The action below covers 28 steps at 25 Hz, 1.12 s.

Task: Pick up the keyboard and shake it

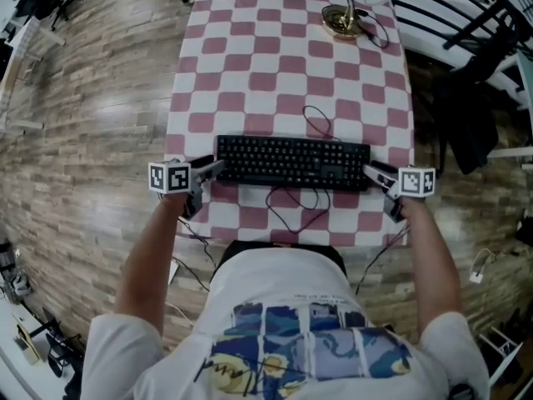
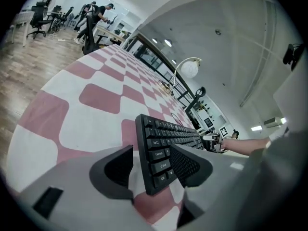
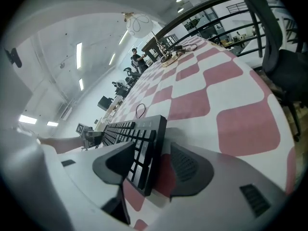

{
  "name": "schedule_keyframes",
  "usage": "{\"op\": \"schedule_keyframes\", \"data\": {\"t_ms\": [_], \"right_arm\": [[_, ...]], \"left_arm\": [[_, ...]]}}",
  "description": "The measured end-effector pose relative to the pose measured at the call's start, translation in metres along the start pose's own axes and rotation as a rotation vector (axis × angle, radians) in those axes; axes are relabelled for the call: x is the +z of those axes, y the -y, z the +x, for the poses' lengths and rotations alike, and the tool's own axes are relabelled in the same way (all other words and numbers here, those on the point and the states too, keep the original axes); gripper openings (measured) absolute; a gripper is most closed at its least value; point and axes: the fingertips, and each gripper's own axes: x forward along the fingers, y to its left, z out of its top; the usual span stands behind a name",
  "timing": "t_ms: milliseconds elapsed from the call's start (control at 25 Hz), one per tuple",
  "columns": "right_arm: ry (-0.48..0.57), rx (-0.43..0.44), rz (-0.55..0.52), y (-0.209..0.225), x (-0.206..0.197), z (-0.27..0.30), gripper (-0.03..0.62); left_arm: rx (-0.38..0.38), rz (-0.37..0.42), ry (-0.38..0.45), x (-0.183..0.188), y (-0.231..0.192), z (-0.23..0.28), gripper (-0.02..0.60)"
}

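wide-open left gripper (image 1: 213,170) and right gripper (image 1: 375,174) straddle the short ends of a black keyboard (image 1: 291,162): likely light, rigid, smooth plastic, best clamped there.

Open-plan office: desks (image 2: 20,19), swivel chairs (image 2: 38,19)

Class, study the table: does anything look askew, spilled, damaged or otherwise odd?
Nothing spilled or damaged. The keyboard lies square on the table; only its cable sprawls in loose loops before and behind it.
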Motion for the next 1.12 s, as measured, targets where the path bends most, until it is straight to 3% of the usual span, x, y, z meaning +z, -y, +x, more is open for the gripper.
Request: {"op": "schedule_keyframes", "data": {"t_ms": [280, 440, 680, 880, 1120], "right_arm": [[-0.028, 0.053, 0.007, -0.004, -0.001, 0.015, 0.248], [-0.010, 0.132, 0.005, -0.015, 0.005, 0.022, 0.238], [-0.009, 0.117, 0.084, -0.011, 0.002, 0.021, 0.230], [-0.057, 0.097, 0.016, -0.016, -0.004, 0.026, 0.234], [-0.055, 0.074, 0.039, -0.011, -0.006, 0.025, 0.215]], "left_arm": [[-0.021, -0.016, -0.019, -0.001, -0.009, 0.011, 0.229], [-0.053, -0.037, -0.008, 0.005, -0.008, 0.012, 0.229], [-0.083, -0.042, -0.024, 0.007, -0.004, 0.018, 0.229], [-0.090, -0.049, -0.038, 0.005, -0.002, 0.021, 0.229], [-0.102, -0.042, -0.056, 0.004, -0.001, 0.023, 0.229]]}}
